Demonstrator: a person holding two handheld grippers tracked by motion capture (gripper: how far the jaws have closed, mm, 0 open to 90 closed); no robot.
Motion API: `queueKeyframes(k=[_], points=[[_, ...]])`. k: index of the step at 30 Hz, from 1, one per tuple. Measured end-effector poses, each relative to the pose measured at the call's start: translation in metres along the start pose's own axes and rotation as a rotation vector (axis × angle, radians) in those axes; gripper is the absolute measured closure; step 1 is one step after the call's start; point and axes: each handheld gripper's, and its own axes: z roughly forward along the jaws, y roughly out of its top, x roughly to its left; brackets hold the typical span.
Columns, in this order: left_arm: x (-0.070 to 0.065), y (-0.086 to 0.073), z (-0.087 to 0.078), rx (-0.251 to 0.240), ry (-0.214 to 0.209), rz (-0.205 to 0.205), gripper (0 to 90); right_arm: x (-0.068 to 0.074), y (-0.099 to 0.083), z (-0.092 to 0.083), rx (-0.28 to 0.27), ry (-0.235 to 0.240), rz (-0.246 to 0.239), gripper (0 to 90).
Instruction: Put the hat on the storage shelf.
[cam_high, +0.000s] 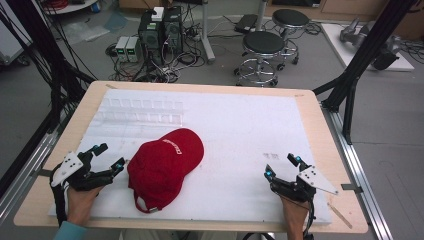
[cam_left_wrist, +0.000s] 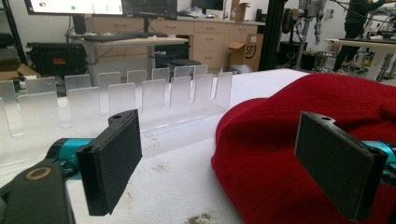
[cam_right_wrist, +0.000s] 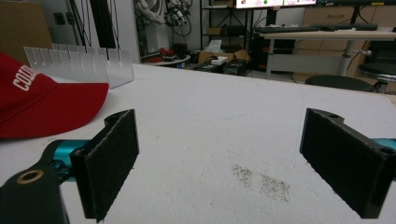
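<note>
My left gripper (cam_high: 106, 156) sits at abt 8 o'clock on the worktop (cam_high: 310, 107), fingers spread wide w/ nothing between them. The red cap (cam_high: 165, 167) lies just beside it, toward 3 o'clock from that gripper, near mid-worktop, leaning to the 7 o'clock side; the nearer finger tip is close to the cap's edge, can't tell if touching. In the left gripper view the cap's red cloth (cam_left_wrist: 299, 140) sits behind my right-hand finger (cam_left_wrist: 334, 163), bare white mat showing in the gap.

My right gripper (cam_high: 281, 165) is at abt 4 o'clock, well apart from the cap, fingers also wide open, holding nothing. In the right gripper view there's white mat ahead w/ a dark smudge (cam_right_wrist: 261, 182) between the fingers; the cap's brim (cam_right_wrist: 44, 100) is off at 10 o'clock.

A clear slotted rack (cam_high: 140, 112) stands at abt 11 o'clock on the worktop, just behind the cap, apart from it. Beyond the far edge: two black stools (cam_high: 262, 50) and a stack of electronics boxes w/ cables (cam_high: 160, 32) on the floor.
</note>
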Motion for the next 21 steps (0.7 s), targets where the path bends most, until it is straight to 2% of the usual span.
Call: queueKeyframes(k=[4,9,15,21], points=[[0.001,0.002,-0.002,0.031,-0.005,-0.004,15.4,0.0,0.0,0.0,0.003,0.0,-0.001,10.7],[-0.001,0.006,-0.005,0.035,-0.017,-0.01,15.3,0.0,0.0,0.001,0.006,0.0,-0.003,10.7],[-0.008,0.021,-0.007,0.056,-0.061,-0.009,15.4,0.0,0.0,0.001,0.011,0.0,-0.002,10.7],[-0.021,0.041,-0.007,0.11,-0.12,-0.007,15.3,0.001,0.0,0.001,0.011,-0.002,-0.004,10.7]])
